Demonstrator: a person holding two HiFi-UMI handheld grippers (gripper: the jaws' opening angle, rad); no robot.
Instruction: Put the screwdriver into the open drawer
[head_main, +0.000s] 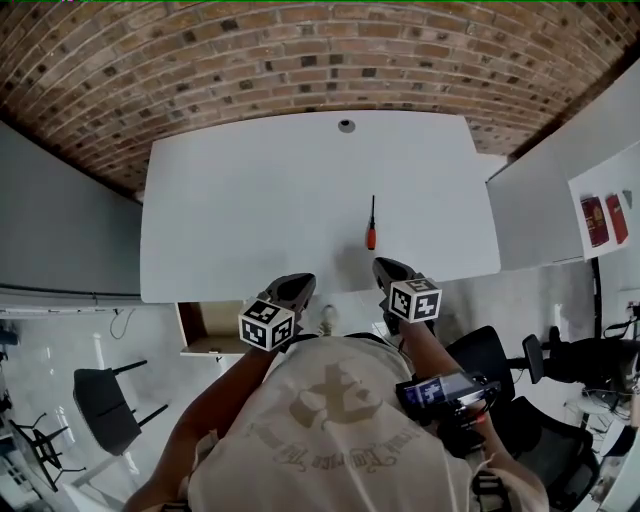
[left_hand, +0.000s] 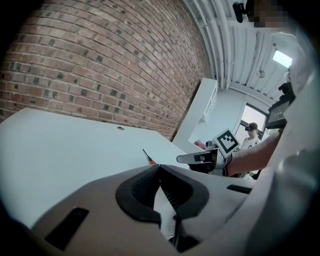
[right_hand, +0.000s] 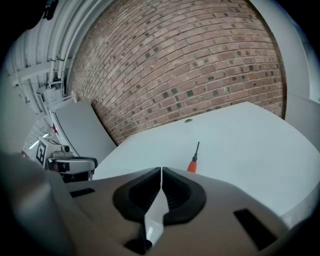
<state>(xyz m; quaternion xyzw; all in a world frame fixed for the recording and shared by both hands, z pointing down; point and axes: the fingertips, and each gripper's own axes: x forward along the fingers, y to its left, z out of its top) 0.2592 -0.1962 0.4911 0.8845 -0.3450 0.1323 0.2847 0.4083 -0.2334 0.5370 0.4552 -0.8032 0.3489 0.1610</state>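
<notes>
A screwdriver (head_main: 371, 226) with an orange handle and a thin black shaft lies on the white table (head_main: 250, 210), near its front edge, shaft pointing away from me. It shows in the right gripper view (right_hand: 194, 161) just beyond the jaws, and in the left gripper view (left_hand: 148, 159) ahead to the right. My right gripper (head_main: 390, 270) hangs at the table's front edge just short of the handle, shut and empty. My left gripper (head_main: 295, 290) is to its left, below the table edge, shut and empty. The open drawer (head_main: 210, 330) sits under the table to the left of the left gripper.
A brick wall (head_main: 300, 50) runs behind the table. A small round grommet (head_main: 346, 126) sits at the table's far edge. A white cabinet (head_main: 560, 190) stands to the right. Black chairs (head_main: 110, 405) stand on the floor at left and right. Another person (left_hand: 250, 135) stands far off.
</notes>
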